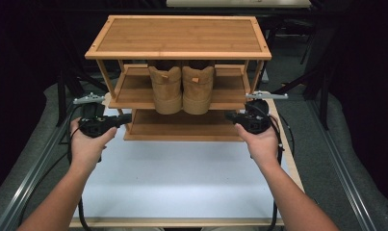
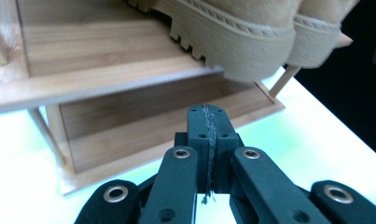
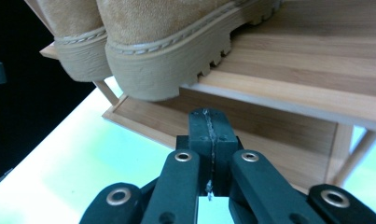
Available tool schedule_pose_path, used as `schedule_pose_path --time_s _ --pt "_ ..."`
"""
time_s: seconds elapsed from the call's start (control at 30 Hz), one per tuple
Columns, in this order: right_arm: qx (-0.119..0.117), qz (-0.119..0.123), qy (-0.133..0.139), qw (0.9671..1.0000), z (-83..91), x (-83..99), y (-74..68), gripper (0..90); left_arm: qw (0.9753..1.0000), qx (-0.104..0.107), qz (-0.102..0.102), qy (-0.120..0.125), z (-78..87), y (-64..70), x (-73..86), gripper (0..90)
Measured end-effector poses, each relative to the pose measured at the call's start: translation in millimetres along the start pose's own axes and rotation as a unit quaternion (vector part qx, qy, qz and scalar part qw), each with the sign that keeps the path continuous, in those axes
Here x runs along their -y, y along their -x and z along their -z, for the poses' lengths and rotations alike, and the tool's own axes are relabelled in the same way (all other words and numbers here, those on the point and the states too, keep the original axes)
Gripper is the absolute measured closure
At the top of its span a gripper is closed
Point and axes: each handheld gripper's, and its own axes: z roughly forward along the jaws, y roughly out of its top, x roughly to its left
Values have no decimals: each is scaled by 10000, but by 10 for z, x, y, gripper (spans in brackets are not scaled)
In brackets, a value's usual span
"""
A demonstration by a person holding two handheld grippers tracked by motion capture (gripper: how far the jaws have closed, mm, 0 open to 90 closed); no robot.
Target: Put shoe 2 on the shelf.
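I see one white table [image 1: 182, 178], and on its far half one wooden rack [image 1: 178, 36] of three shelves. I take the rack as my landmark. On its middle shelf [image 1: 134, 89] stand two tan boots [image 1: 182, 86], side by side and touching, heels jutting past the shelf's front edge toward me. The bottom shelf [image 1: 182, 126] lies bare beneath them.

I hold two grippers, one at each front corner of the rack, both level with the bottom shelf and below the boots. My left gripper [image 1: 124, 119] points inward at the rack's left front post; the boots sit up and to its right. My right gripper [image 1: 230, 115] mirrors it at the right post, boots up and to its left. In each gripper view the jaws are pressed together, pinching nothing.
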Motion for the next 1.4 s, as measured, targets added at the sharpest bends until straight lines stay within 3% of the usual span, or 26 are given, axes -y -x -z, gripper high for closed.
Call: schedule_pose_path --time_s 0.2,0.23,0.33,0.4,0.53,0.6,0.73,0.87,0.9,0.97,1.03,1.07,1.1,1.13,1.4 --pt "73 -7 77 9999 270 178 121 900 9999 -82 -132 -24 182 -44 245 897" --pt "11 -46 50 10000 312 215 159 900 9999 -83 -120 -17 199 -64 294 896" --pt "229 -141 97 9996 387 350 244 900 9999 -139 -77 -12 243 -127 457 896" --pt "154 -205 113 9996 435 451 305 900 9998 -209 -53 -33 253 -174 578 896" --pt "318 -274 181 9990 490 667 385 900 9996 -265 101 -53 235 -277 816 894" --pt "364 -295 64 9989 518 769 421 900 9994 -314 143 -79 218 -324 932 891" --pt "518 -379 139 9978 495 978 482 900 9987 -384 314 -110 168 -419 1152 890" --pt "683 -408 125 9967 433 1168 544 900 9983 -480 308 -111 117 -471 1342 881" --pt "690 -393 16 9968 430 1206 557 900 9982 -501 305 -129 100 -482 1386 879" --pt "800 -407 131 9959 372 1297 567 897 9980 -515 309 -198 66 -506 1474 871" --pt "804 -341 82 9962 325 1377 579 888 9978 -535 287 -252 25 -530 1557 863" --pt "884 -336 31 9955 299 1414 582 884 9976 -561 279 -302 8 -544 1592 857" --pt "770 -336 -62 9964 286 1445 596 883 9974 -565 307 -326 -11 -557 1623 853" --pt "925 -325 12 9952 245 1485 595 879 9973 -559 339 -328 -27 -569 1650 850" --pt "1051 -365 140 9937 105 1750 625 829 9968 -634 281 -394 -106 -596 1775 776"
